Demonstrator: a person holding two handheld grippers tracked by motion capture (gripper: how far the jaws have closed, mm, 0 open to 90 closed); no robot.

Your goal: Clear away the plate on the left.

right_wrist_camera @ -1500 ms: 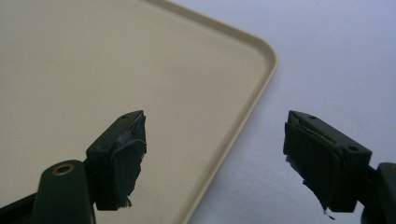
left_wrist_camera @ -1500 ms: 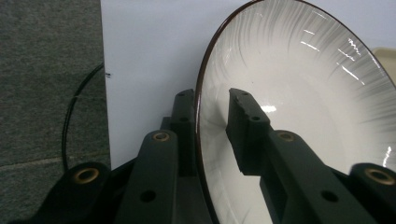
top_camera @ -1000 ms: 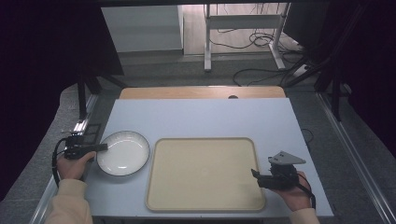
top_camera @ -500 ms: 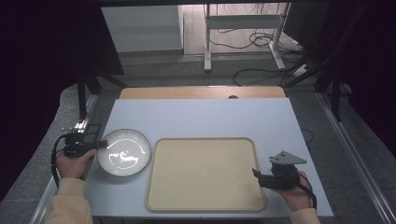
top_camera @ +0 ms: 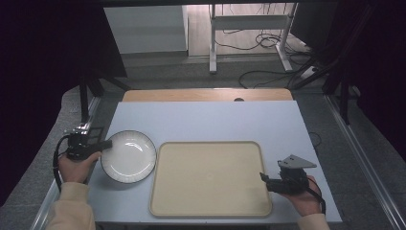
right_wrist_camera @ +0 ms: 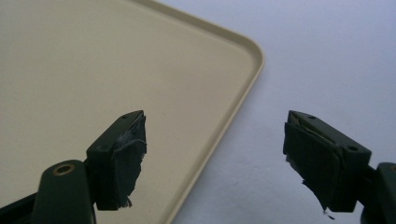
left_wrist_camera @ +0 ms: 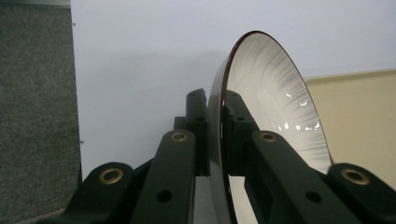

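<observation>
Left gripper (top_camera: 98, 145) clamped on the rim of the white plate (top_camera: 128, 156) near the left edge of the table (top_camera: 215, 120), just beside the beige tray (top_camera: 210, 178) (plate seen edge-on between the jaws in the left gripper view (left_wrist_camera: 261, 102)). Right gripper (top_camera: 265, 181) spread wide over the tray's right rim (right_wrist_camera: 233, 116), holding nothing.

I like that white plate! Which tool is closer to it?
Left. The left tool is clamped on the plate rim; the right tool sits across the tray.
</observation>
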